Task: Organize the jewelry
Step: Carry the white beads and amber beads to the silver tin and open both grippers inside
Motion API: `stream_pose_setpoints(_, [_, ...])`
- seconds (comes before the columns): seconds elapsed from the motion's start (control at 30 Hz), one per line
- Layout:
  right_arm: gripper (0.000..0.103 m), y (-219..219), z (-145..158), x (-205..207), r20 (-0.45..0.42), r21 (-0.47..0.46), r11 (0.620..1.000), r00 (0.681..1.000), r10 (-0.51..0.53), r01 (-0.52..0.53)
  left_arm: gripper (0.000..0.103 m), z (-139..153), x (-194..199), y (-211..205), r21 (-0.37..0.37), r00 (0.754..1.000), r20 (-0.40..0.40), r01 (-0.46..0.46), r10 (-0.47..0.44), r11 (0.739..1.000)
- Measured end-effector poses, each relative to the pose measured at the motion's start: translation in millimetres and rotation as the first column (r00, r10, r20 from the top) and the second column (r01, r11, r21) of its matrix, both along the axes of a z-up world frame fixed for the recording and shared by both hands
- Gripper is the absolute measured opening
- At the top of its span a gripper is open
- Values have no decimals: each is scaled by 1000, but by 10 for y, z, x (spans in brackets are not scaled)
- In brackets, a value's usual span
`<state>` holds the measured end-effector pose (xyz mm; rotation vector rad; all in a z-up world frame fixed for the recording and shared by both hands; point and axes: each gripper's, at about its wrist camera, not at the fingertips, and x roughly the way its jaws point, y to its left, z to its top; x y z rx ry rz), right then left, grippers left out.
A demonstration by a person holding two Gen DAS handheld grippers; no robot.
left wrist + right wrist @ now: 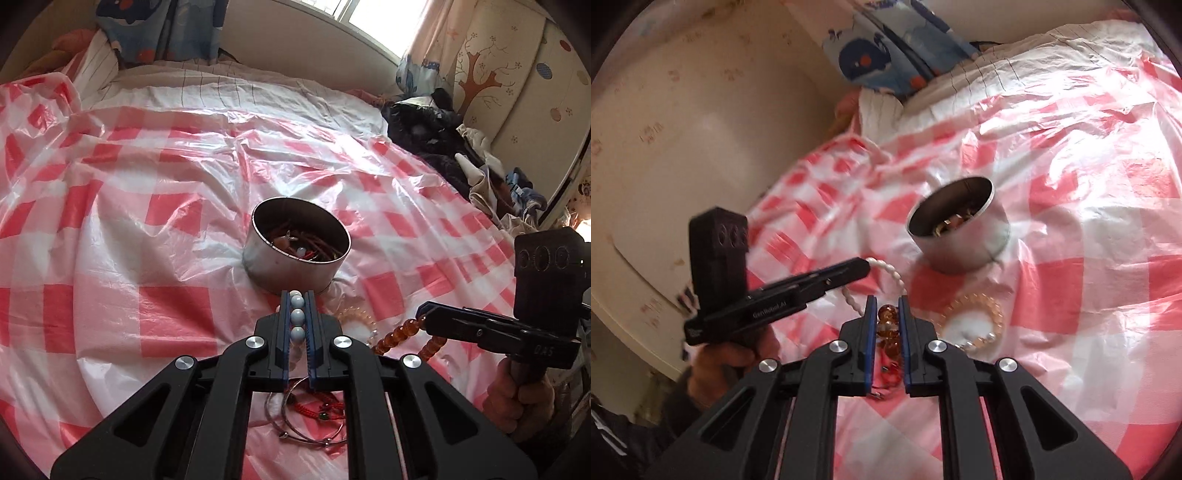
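On the bed, over a red-and-white checked plastic sheet [155, 206], sits a round metal tin [295, 254], open top, upright. Inside it: a tangle of brown-red cords and a pale bead; details too dim to sort.

Left gripper [297, 295]: jaws nearly closed, pinching a white bead bracelet [297, 316]. Three pale beads line up between the blue pads. In the right wrist view the same strand [886, 269] hangs in a loop from the left jaws, curving down just ahead of the right gripper. Tips sit just short of the tin's near wall.

Right gripper [887, 301]: jaws narrowed onto an amber bead bracelet [887, 317]. Translucent orange-brown beads stacked between the pads. From the left wrist view the amber strand [400, 334] droops in an arc under the right jaws.

Loose on the sheet:
- a clear peach bead bracelet [973, 319], lying flat, near the tin, just right of the right gripper
- two thin silver bangles [303, 424], overlapping, under the left gripper frame
- a red cord bracelet [317, 406] with dark green beads, lying across the bangles

A hand [517, 398] grips the right tool's handle. Dark clothes pile [443, 144] at the bed's far right edge, well apart from the tin.
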<state>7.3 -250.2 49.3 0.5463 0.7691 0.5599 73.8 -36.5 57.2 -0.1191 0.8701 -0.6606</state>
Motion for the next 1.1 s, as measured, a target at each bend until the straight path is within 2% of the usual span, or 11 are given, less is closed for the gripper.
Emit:
stream_pose_setpoints(0.23, [12,-56,166,111,57,61,998,998,-39,36,6,295,24,-114,-67,999,30,19,-17,998])
stream_pose_setpoints(0.37, [12,-55,286,300,93,88,995,994,-60,52,6,402,166,-223,-82,999,33,14,-12,996])
stream_pose_setpoints(0.63, [12,-60,438,656,127,61,995,988,-87,80,6,506,441,-398,-118,999,38,13,-8,993])
stream_pose_setpoints(0.77, [14,42,303,916,70,-52,993,992,-106,110,7,325,604,-438,-78,1000,-1,-31,31,996])
stream_pose_setpoints(0.8, [19,41,253,940,50,-66,990,992,-119,122,7,253,629,-431,-60,999,-21,-43,42,997])
stream_pose_setpoints(0.83, [31,23,213,938,36,-74,988,990,-136,138,7,205,640,-427,-45,998,-36,-48,46,998])
stream_pose_setpoints(0.93, [32,-49,209,897,37,-70,984,986,-160,162,8,180,638,-395,-32,998,-35,-55,54,998])
stream_pose_setpoints(1.1, [32,-197,120,761,-14,-83,977,980,-200,198,11,164,589,-304,-16,997,-38,-68,68,998])
